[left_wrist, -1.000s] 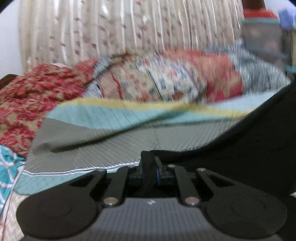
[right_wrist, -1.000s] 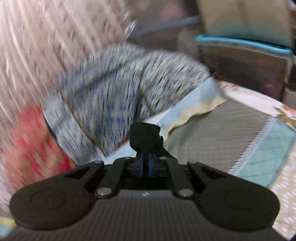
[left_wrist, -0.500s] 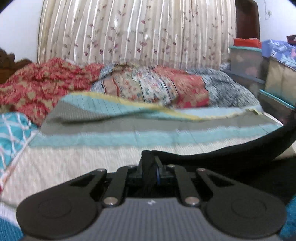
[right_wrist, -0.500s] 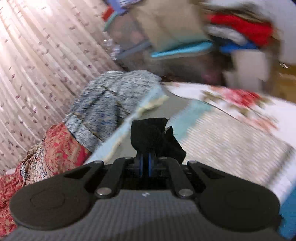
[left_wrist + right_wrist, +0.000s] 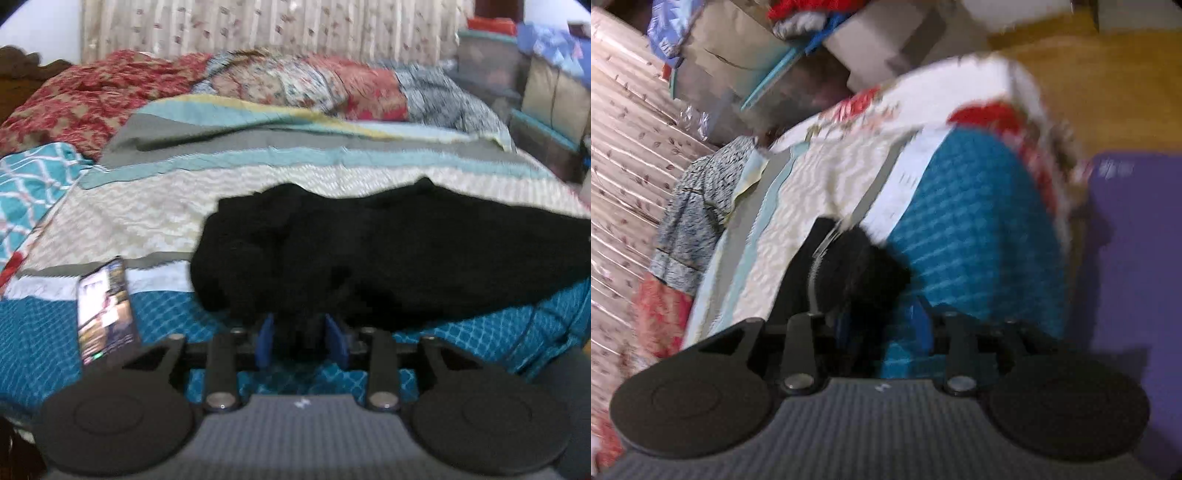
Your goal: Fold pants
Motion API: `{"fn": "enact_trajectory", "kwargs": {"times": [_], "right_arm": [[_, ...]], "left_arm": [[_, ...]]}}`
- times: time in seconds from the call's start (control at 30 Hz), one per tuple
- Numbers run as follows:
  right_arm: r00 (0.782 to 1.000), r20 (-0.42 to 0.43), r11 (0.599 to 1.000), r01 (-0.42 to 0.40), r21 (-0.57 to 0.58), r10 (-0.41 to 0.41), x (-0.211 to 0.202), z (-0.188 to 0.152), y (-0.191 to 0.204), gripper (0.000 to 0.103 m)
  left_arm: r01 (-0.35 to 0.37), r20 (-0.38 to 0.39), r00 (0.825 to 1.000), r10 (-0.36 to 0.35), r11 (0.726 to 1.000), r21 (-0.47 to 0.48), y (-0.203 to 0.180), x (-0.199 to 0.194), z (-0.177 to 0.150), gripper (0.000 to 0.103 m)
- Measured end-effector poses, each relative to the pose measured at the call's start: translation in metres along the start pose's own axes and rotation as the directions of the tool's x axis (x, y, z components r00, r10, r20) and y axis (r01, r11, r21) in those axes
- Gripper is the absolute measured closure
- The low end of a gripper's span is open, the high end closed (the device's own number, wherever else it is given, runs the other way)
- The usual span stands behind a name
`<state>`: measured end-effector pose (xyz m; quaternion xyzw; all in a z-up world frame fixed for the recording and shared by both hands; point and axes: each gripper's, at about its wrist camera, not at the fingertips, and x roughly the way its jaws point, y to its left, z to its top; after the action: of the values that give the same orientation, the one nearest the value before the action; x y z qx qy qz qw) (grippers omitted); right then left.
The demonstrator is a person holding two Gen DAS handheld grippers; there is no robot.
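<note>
The black pants lie bunched across the patterned bedspread in the left wrist view, stretching off to the right. My left gripper is open at the pants' near edge, with black cloth between its blue pads. In the right wrist view a fold of the black pants lies on the bed corner. My right gripper is open, its pads parted with the cloth just ahead of them.
A phone with a lit screen lies on the bedspread to the left of the pants. Pillows and quilts are piled at the head of the bed. Boxes stand beside the bed. A purple mat lies on the floor by the bed's corner.
Both grippers were shut on the black pants and held them up. They have come down to the bed and opened, and the pants now rest on the bedspread.
</note>
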<state>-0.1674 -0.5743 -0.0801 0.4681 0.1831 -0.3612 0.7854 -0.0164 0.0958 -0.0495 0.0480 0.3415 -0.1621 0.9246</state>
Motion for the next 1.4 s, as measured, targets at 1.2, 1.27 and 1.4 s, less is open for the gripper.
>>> {"fn": "enact_trajectory", "kwargs": {"times": [1.2, 1.27, 1.4], "right_arm": [[0.820, -0.487, 0.729, -0.527, -0.438, 0.301, 0.036, -0.231, 0.178, 0.062], [0.805, -0.509, 0.710, -0.548, -0.442, 0.305, 0.034, -0.236, 0.181, 0.062], [0.793, -0.510, 0.718, -0.564, -0.408, 0.333, 0.025, -0.231, 0.175, 0.062]], "left_arm": [[0.070, 0.059, 0.997, -0.047, 0.872, -0.484, 0.086, 0.078, -0.020, 0.070], [0.081, 0.064, 0.996, -0.056, 0.846, -0.528, 0.093, 0.069, -0.017, 0.060], [0.078, 0.126, 0.992, -0.006, 0.817, -0.572, 0.109, 0.044, 0.001, 0.061]]}}
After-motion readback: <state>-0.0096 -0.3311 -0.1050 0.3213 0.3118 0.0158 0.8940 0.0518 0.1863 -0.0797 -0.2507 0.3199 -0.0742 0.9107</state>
